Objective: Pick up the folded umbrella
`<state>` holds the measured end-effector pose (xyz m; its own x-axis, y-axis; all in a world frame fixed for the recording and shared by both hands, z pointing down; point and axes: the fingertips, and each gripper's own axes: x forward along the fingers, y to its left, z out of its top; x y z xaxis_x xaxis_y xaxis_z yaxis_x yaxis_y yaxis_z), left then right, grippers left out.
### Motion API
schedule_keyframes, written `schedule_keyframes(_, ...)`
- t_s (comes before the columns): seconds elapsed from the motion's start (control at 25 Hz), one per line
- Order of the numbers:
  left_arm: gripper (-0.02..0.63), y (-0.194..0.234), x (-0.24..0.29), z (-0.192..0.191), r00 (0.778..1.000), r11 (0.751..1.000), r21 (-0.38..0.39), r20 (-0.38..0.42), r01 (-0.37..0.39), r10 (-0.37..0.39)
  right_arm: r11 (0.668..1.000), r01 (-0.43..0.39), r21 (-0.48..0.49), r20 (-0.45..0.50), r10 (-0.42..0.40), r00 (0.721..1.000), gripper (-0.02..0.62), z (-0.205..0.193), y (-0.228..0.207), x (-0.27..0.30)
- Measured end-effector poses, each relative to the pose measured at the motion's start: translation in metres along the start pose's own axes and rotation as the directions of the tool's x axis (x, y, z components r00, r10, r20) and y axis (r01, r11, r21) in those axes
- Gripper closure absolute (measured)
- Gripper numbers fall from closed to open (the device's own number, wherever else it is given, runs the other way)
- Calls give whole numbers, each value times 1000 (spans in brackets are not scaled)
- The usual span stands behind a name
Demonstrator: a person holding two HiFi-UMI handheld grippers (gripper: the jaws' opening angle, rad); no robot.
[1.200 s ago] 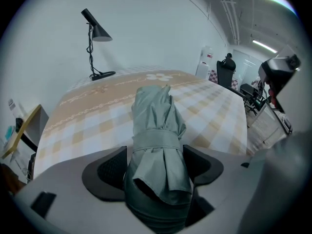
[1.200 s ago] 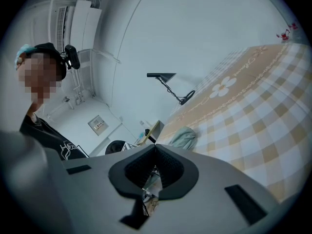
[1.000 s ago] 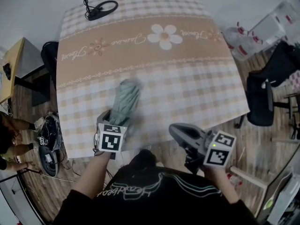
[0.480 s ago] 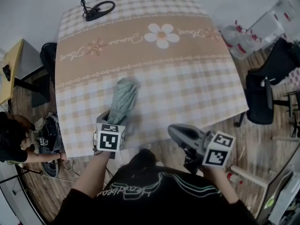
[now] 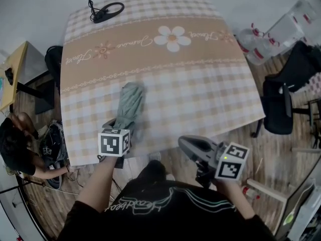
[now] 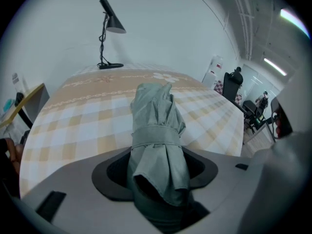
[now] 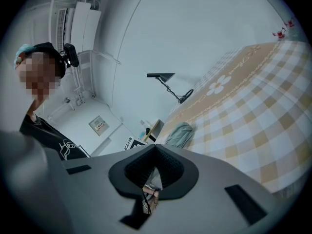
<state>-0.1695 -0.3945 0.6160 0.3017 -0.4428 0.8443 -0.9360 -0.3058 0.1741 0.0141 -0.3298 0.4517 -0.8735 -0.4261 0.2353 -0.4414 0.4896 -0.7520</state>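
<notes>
The folded grey-green umbrella [image 5: 128, 104] lies lengthwise on the checked tablecloth near the table's front left edge. My left gripper [image 5: 119, 126] points steeply down at its near end. In the left gripper view the umbrella [image 6: 156, 116] with its strap fills the space between the jaws of the left gripper [image 6: 159, 165], which have just been closing and now press on its bunched end. My right gripper [image 5: 186, 143] hovers off the table's front edge, shut and holding nothing. The right gripper view shows the right gripper [image 7: 156, 152] and the umbrella [image 7: 178, 133] far off to the left.
A black desk lamp [image 5: 103, 11] stands at the table's [image 5: 200, 84] far left corner. A person [image 5: 15, 144] crouches on the floor at the left beside a yellow side table [image 5: 12, 69]. A black chair [image 5: 278, 107] and plastic boxes [image 5: 281, 34] stand at the right.
My left gripper has rolled, its marker cube turning, and its jaws have closed on the umbrella's near end. The person on the floor at left has shifted. The right gripper has hardly moved.
</notes>
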Motion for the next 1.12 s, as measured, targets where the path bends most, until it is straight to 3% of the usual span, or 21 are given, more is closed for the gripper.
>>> schedule_keyframes(0.32,350,-14,-27,-4,995,988,-131,63,88,-80,1000,-12,-2,-6,12,1000,584,-15,8,-12)
schedule_keyframes(0.68,350,-57,-82,-5,969,969,-147,181,199,-171,998,-42,-39,-9,42,999,584,-30,31,-31)
schedule_keyframes(0.84,350,-82,-116,-5,947,960,-132,245,246,-209,996,-55,-65,-7,55,998,584,-36,48,-43)
schedule_keyframes(1.12,350,-132,-185,-13,889,937,-93,358,337,-285,987,-94,-127,-13,93,996,584,-51,85,-65)
